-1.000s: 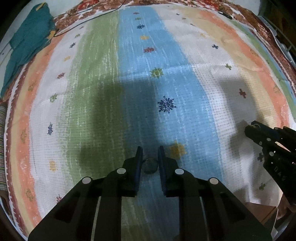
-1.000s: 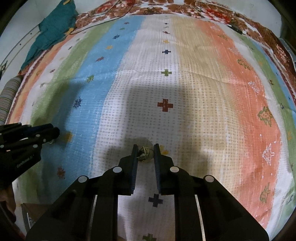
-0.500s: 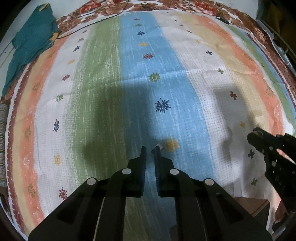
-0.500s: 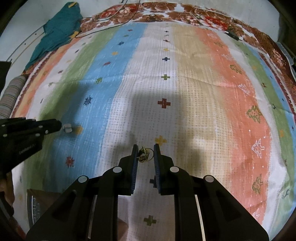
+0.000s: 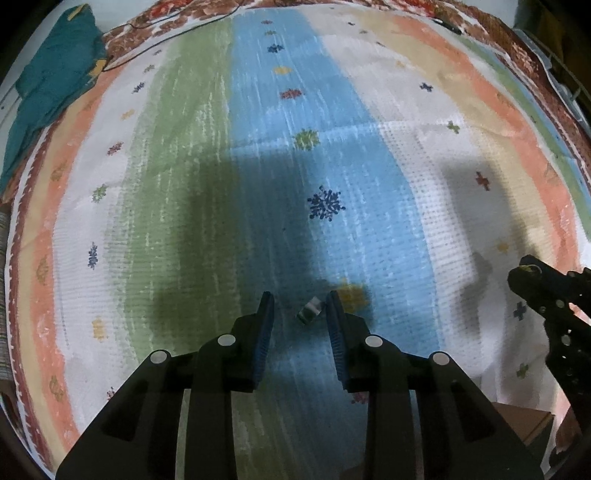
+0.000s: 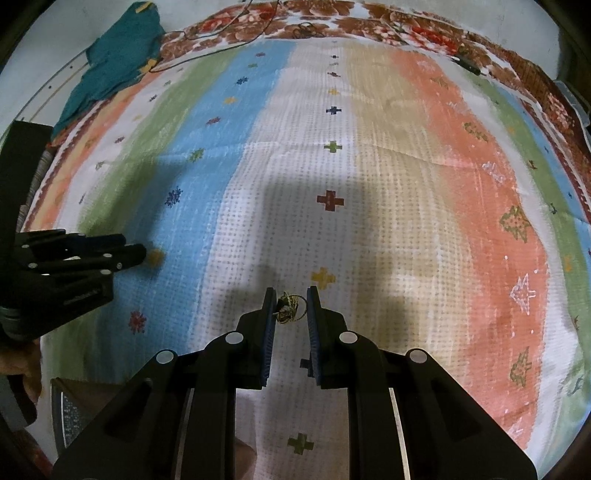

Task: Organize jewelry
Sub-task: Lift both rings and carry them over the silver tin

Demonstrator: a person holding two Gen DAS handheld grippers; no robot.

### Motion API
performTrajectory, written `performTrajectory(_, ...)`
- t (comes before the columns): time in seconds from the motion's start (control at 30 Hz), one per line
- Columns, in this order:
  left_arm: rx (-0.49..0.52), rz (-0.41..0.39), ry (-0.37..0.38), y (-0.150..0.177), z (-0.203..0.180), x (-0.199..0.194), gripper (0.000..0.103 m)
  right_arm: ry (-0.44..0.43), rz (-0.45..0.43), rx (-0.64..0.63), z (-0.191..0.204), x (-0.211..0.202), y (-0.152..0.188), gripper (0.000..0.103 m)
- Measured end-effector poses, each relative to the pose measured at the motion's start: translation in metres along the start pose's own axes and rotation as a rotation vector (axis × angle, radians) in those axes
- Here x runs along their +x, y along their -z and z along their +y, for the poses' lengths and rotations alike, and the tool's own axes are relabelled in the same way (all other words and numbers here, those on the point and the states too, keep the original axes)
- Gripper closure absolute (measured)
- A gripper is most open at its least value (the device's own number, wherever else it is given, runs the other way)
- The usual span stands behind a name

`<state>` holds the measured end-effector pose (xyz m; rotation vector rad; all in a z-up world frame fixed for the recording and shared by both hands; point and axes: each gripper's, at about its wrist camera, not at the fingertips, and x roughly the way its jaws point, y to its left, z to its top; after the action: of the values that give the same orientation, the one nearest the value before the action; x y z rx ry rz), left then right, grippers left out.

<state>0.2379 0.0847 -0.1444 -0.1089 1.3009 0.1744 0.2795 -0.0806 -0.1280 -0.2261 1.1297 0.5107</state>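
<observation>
While the teal cloth (image 5: 48,92) lies bunched at the far left edge of the striped bedspread (image 5: 192,155), the left gripper (image 5: 300,306) sits low over the blue stripe with its jaws spread wide. Between its fingertips, nearer the right finger and apart from both pads, a small silvery ring (image 5: 309,314) rests on the fabric, tilted on its edge in the gripper's shadow. Just right of it a yellow flower motif (image 5: 352,293) is printed on the blue. A dark blue snowflake motif (image 5: 325,204) lies farther off along the same stripe.

Further right, on the white stripe, the right gripper (image 6: 290,302) holds its jaws at a moderate gap. A tangle of thin gold jewellery (image 6: 290,308) sits between the fingertips, touching the left pad; whether the right pad touches it cannot be told. A yellow cross motif (image 6: 323,277) lies just beyond the fingertips, and a red cross motif (image 6: 330,200) farther away. From the left wrist view the right gripper (image 5: 524,273) shows side-on at the right edge, a fleck of gold at its tip. A brown floral border (image 6: 369,29) runs along the far edge of the bedspread.
</observation>
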Motion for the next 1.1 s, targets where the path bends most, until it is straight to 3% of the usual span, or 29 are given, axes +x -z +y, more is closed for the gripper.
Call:
performTrajectory(0.17, 0.009, -0.011, 0.005, 0.0, -0.001, -0.001, 0.087, -0.003, 0.003, 0.005, -0.002, -0.001, 0.0, 0.086)
performTrajectory(0.7, 0.014, -0.052, 0.024, 0.011, -0.004, -0.03, 0.088, -0.002, -0.038, -0.006, 0.0, -0.03, 0.01, 0.086)
performTrajectory(1.1, 0.032, -0.149, 0.068, 0.031, -0.019, -0.086, 0.088, -0.012, -0.111, -0.045, 0.013, -0.072, 0.019, 0.086)
